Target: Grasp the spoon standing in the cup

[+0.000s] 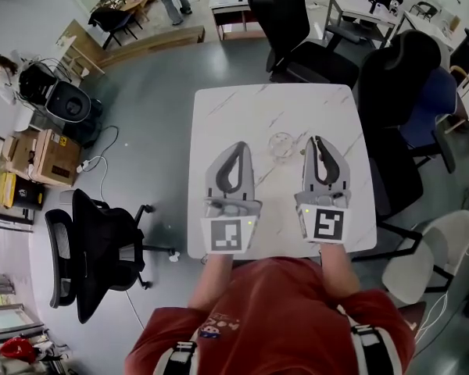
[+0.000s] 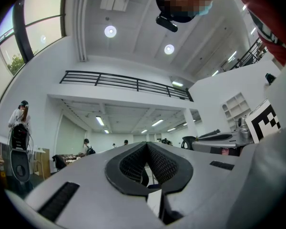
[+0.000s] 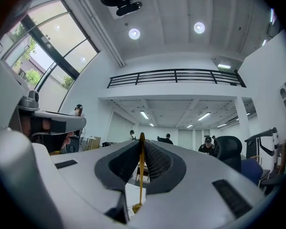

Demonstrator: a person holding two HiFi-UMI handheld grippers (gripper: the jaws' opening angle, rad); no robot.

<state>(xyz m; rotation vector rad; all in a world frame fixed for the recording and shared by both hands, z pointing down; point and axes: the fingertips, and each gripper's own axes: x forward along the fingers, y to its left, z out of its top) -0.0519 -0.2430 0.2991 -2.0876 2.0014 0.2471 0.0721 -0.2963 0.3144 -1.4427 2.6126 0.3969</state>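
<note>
Evidently the right tongs [image 3: 142, 146] pinch the spoon [image 3: 141, 180]; left tongs [image 2: 147, 147] meet empty.

One left hand-held gripper [image 1: 238, 145], one right hand-held gripper [image 1: 316, 140], one spoon [image 3: 141, 175], one cup [image 1: 281, 145], one table [image 1: 242, 108].

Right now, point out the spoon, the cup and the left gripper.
spoon [image 3: 141, 175], right gripper view, on its gold handle between the jaws.
cup [image 1: 274, 148], head view, on its clear glass wall.
left gripper [image 1: 239, 145], head view, at its closed jaw tips.
</note>
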